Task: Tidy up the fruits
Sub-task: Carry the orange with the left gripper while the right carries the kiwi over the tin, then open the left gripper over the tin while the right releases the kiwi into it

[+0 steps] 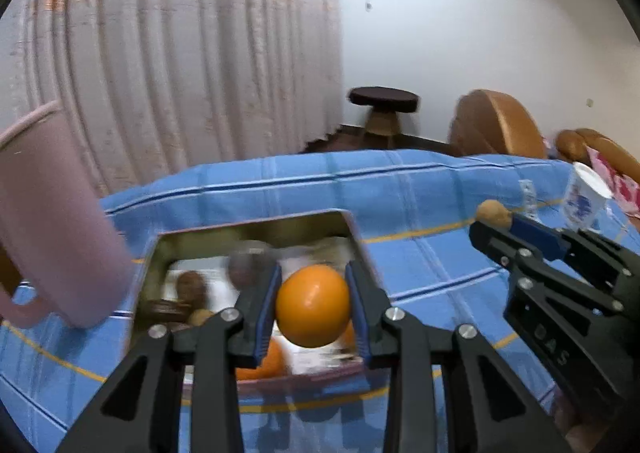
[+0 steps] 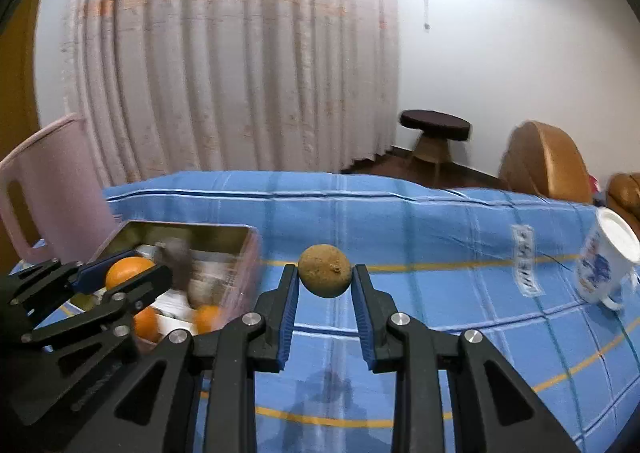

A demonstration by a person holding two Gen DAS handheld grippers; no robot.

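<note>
My left gripper [image 1: 313, 295] is shut on an orange [image 1: 313, 305] and holds it above an open metal tin [image 1: 248, 231] on the blue checked cloth. The tin holds more oranges [image 1: 262, 367] and brown fruits [image 1: 191, 287], blurred. In the right wrist view the tin [image 2: 240, 253] sits at the left, with the left gripper [image 2: 120, 273] and its orange [image 2: 128, 271] over it. My right gripper [image 2: 325, 281] is shut on a round brown fruit [image 2: 325, 271], held above the cloth right of the tin. It also shows in the left wrist view [image 1: 494, 227] with the fruit [image 1: 494, 213].
A pink plastic chair [image 1: 52, 221] stands at the table's left edge. A white mug with blue print [image 2: 608, 265] and a clear glass [image 2: 526, 261] stand at the right. A dark stool [image 2: 436, 133] and brown cushions [image 2: 544, 165] lie beyond the table.
</note>
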